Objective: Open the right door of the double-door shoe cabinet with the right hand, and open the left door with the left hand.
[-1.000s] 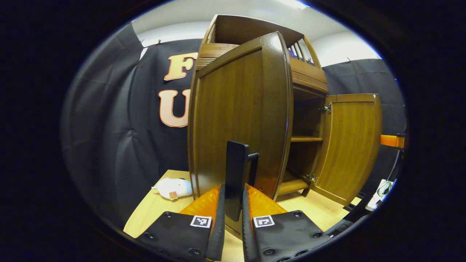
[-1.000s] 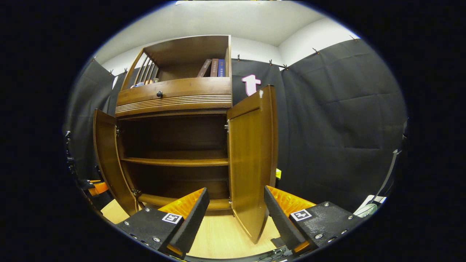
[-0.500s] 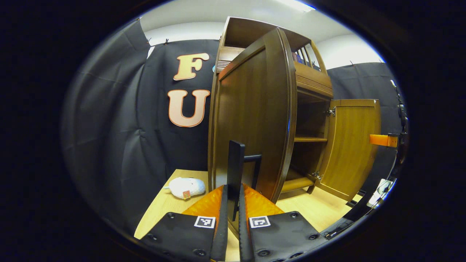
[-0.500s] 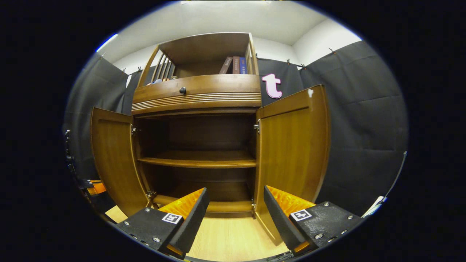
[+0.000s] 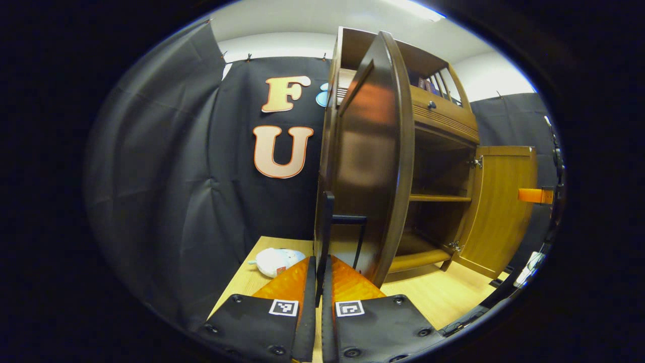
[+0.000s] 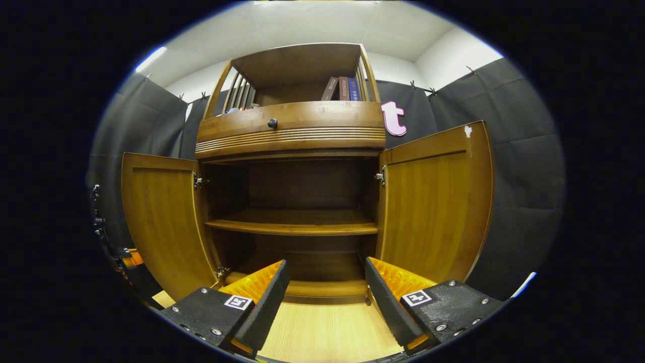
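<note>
The brown wooden shoe cabinet stands with both doors swung out. In the left gripper view the left door is seen nearly edge-on, and my left gripper is shut on its black bar handle. The right door stands open farther off. In the right gripper view my right gripper is open and holds nothing, low in front of the cabinet's inside shelf. It sits between the left door and the right door, touching neither.
A white plush toy lies on the light wooden floor left of the cabinet. Books stand in the top shelf above a drawer with a dark knob. Black cloth walls close in on both sides.
My left gripper has pulled the left door wider, so it now shows almost edge-on. The right gripper has stayed open and turned to face the cabinet's inside squarely.
</note>
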Demonstrator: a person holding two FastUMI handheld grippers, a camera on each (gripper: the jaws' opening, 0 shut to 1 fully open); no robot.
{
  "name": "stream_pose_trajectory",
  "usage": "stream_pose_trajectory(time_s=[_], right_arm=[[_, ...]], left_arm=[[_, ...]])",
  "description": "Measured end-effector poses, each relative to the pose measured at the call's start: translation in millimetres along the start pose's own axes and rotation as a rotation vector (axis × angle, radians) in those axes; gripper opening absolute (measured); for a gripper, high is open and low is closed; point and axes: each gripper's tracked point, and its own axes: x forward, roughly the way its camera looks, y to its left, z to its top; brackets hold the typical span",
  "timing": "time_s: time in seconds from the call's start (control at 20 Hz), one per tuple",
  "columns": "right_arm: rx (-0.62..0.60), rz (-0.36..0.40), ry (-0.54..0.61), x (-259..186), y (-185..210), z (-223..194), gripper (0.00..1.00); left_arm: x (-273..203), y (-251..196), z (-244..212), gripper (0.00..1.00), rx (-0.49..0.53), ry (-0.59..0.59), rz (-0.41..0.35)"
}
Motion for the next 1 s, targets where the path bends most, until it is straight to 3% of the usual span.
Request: stream_pose_trajectory(time_s=[0.35, 0.4, 0.45, 0.5, 0.65, 0.7, 0.75, 0.85, 1.0], right_arm=[[-0.029, 0.048, -0.015, 4.9, 25.3, 9.6, 0.99], [-0.025, 0.054, -0.013, 7.2, 27.1, 9.7, 0.93], [-0.019, 0.059, -0.009, 6.8, 29.6, 8.4, 0.99], [-0.015, 0.064, -0.007, 7.7, 31.3, 8.3, 0.93], [-0.013, 0.067, -0.003, 7.1, 32.7, 7.7, 0.93], [-0.012, 0.066, -0.003, 6.6, 32.3, 7.7, 0.99], [-0.008, 0.064, -0.003, 5.7, 31.4, 7.7, 0.93], [-0.002, 0.057, -0.003, 4.3, 28.0, 8.4, 0.93], [0.007, 0.038, 0.003, 2.4, 21.4, 7.6, 0.93]], left_arm=[[-2.3, 18.2, 2.7, 0.10, 0.009, 0.001, -0.070], [-3.7, 21.7, 2.5, 0.13, -0.003, -0.001, -0.072], [-5.5, 24.0, 0.4, 0.13, -0.015, 0.001, -0.078], [-10.8, 26.5, 0.6, 0.23, -0.023, 0.000, -0.071], [-20.7, 29.6, 1.7, 0.33, -0.024, 0.004, -0.057], [-22.6, 28.9, 2.6, 0.35, -0.009, 0.004, -0.044], [-26.8, 31.7, 5.6, 0.36, 0.007, -0.001, -0.022], [-36.0, 40.1, 9.0, 0.32, 0.024, -0.008, 0.028], [-56.9, 43.1, 12.2, 0.39, -0.004, 0.001, 0.088]])
